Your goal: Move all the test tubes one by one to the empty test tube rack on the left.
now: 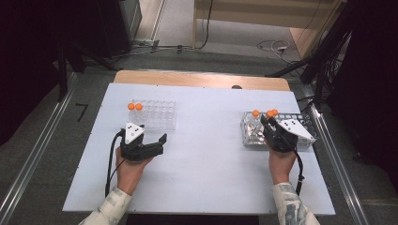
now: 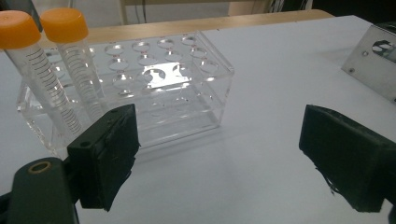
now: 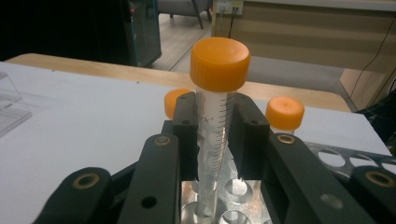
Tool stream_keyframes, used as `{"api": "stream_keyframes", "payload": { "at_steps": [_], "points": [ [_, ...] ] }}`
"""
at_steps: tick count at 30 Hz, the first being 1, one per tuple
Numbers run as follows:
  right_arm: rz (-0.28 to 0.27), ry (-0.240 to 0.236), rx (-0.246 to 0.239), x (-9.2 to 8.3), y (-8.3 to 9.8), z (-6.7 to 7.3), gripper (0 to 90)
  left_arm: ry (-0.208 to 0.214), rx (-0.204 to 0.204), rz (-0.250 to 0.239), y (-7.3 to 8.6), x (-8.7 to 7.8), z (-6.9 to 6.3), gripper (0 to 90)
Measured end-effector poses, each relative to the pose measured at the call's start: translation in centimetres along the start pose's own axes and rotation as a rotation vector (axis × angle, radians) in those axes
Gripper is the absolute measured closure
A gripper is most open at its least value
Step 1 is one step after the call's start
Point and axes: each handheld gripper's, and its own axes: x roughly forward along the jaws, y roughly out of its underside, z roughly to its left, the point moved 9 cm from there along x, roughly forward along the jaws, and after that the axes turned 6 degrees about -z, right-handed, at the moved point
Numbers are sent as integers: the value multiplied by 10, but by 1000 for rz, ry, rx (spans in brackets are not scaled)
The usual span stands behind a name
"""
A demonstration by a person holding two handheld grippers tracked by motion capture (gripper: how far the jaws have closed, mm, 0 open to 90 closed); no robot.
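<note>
At the right of the high view, the right gripper has its fingers clamped on an upright orange-capped tube, long axis vertical, its foot in the metal rack. At lower left, the left gripper rests on the white surface, fingers wide and empty, just before the clear rack.

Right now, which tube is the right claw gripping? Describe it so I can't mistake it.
Find the metal rack at the table's right edge. Three orange-capped tubes stand there; yours is the tube clamped between the right claw, the other two standing free.
</note>
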Motion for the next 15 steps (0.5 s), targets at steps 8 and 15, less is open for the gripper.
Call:
{"api": "stream_keyframes", "payload": {
  "at_steps": [8,15],
  "points": [
    [-31,-5,12,-8,-11,-4,717,0,-2,5,1,0,0,118],
    [-42,-33,21,-16,-17,0,718,0,-4,4,0,0,1,119]
  ]
}}
